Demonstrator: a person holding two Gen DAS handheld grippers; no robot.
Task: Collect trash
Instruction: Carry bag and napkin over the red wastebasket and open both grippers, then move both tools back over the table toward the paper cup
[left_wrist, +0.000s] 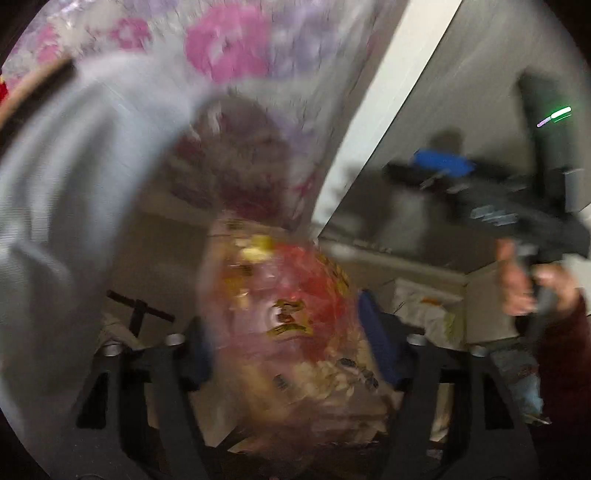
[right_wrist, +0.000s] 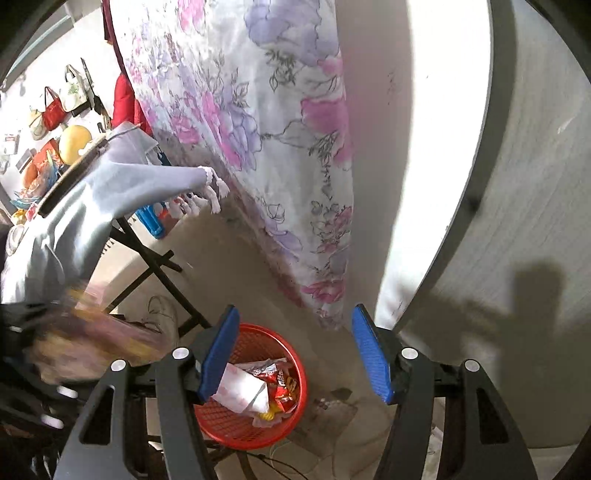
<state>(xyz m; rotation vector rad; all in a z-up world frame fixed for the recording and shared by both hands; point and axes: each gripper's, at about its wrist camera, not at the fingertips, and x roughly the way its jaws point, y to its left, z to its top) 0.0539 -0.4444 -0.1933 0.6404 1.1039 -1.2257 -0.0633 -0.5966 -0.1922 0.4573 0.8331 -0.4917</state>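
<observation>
A clear snack bag (left_wrist: 284, 321) with red and yellow print, badly blurred, fills the space between the blue pads (left_wrist: 376, 343) of my left gripper (left_wrist: 291, 350). Its jaws stand wide and do not seem to pinch the bag. The right wrist view catches the same bag (right_wrist: 96, 332) as a smear at the left edge. My right gripper (right_wrist: 295, 354) is open and holds nothing. It hangs above a red mesh basket (right_wrist: 221, 424) on the floor, which holds white paper (right_wrist: 240, 391) and red wrappers (right_wrist: 284, 387). A hand (left_wrist: 517, 284) carries the right gripper (left_wrist: 443, 166) at the right of the left wrist view.
A floral cloth (right_wrist: 258, 129) hangs down just behind the basket. To the left stands a folding table (right_wrist: 155, 266) under a grey fringed cover (right_wrist: 110, 184), with a blue stool (right_wrist: 151, 218) beyond it. A pale wall (right_wrist: 517, 221) rises on the right.
</observation>
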